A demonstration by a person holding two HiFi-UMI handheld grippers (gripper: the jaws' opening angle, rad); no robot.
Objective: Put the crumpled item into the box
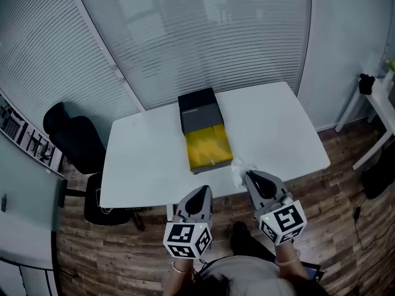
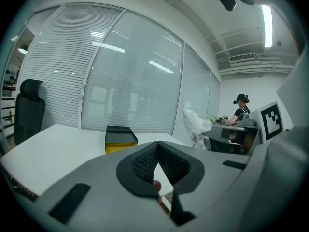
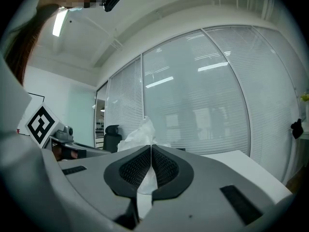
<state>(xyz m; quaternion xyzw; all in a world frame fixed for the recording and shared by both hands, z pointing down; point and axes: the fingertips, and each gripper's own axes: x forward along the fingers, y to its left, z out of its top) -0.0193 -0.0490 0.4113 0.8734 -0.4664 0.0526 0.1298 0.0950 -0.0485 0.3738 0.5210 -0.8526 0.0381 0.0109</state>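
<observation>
An open box (image 1: pixel 208 147) with a yellow inside and a black lid lies in the middle of the white table (image 1: pixel 142 165). In the left gripper view the box (image 2: pixel 119 138) sits ahead on the tabletop. My right gripper (image 1: pixel 248 176) hangs at the table's near edge, shut on a crumpled white item (image 1: pixel 238 167). In the right gripper view the item (image 3: pixel 139 135) sticks up from between the closed jaws of the gripper (image 3: pixel 151 150). My left gripper (image 1: pixel 205 191) is just below the near edge, left of the right one. Its jaws (image 2: pixel 157 145) meet at the tips and hold nothing. The crumpled item (image 2: pixel 195 124) shows to its right.
A black office chair (image 1: pixel 73 142) stands left of the table. A glass wall with blinds (image 1: pixel 203 36) runs behind it. White furniture (image 1: pixel 378 103) stands at the far right on the wooden floor (image 1: pixel 345 227). A person (image 2: pixel 240 112) sits at a desk in the background.
</observation>
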